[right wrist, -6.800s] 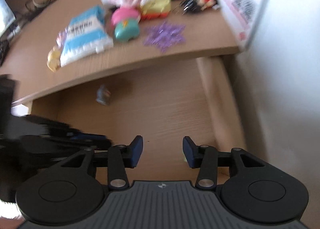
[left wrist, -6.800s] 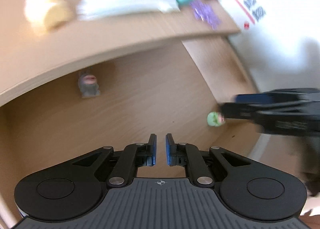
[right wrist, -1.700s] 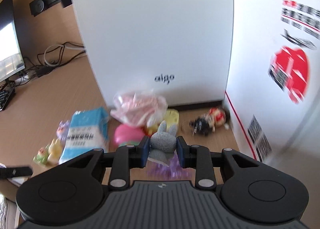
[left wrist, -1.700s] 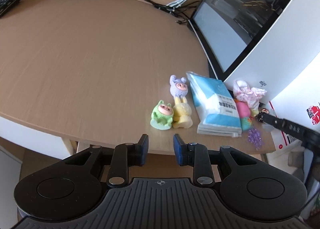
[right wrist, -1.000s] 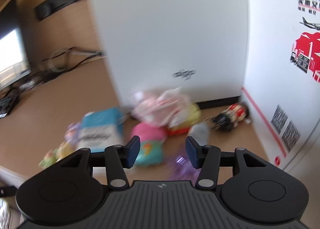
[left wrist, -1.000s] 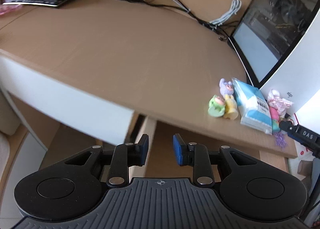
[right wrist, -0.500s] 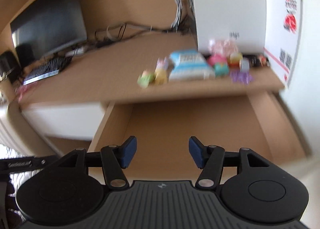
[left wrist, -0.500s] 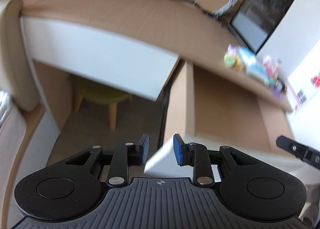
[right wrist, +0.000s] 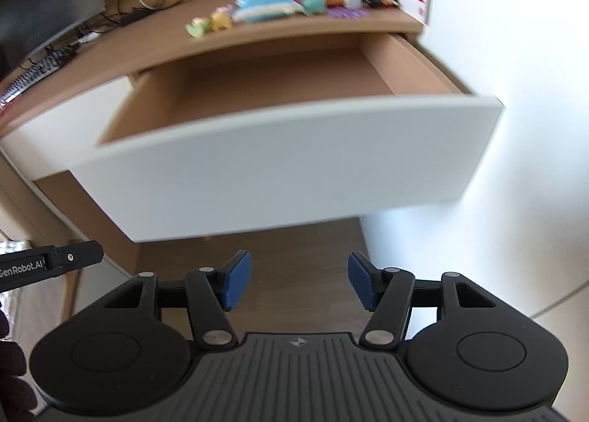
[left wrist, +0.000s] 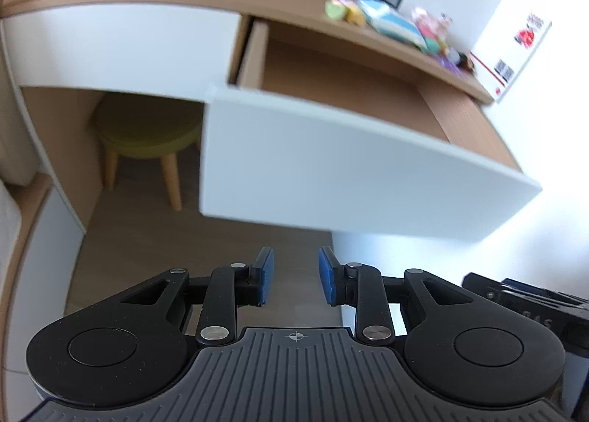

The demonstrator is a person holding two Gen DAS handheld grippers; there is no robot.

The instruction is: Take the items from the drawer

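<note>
Drawer (right wrist: 279, 164) hanging pulled out under the desk top (right wrist: 294, 30), white front facing both cameras — long axis running left-right, toys (right wrist: 257, 7) lying along the desk, left gripper (left wrist: 296, 271) and right gripper (right wrist: 300, 284) hovering below, jaws apart, holding nothing.

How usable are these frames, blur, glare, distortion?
Left wrist: drawer front and desk items motion-blurred, wall at right blown out, fisheye bends the desk edge. Right wrist: same blur on drawer front; gripper sharp, right wall overexposed.
</note>
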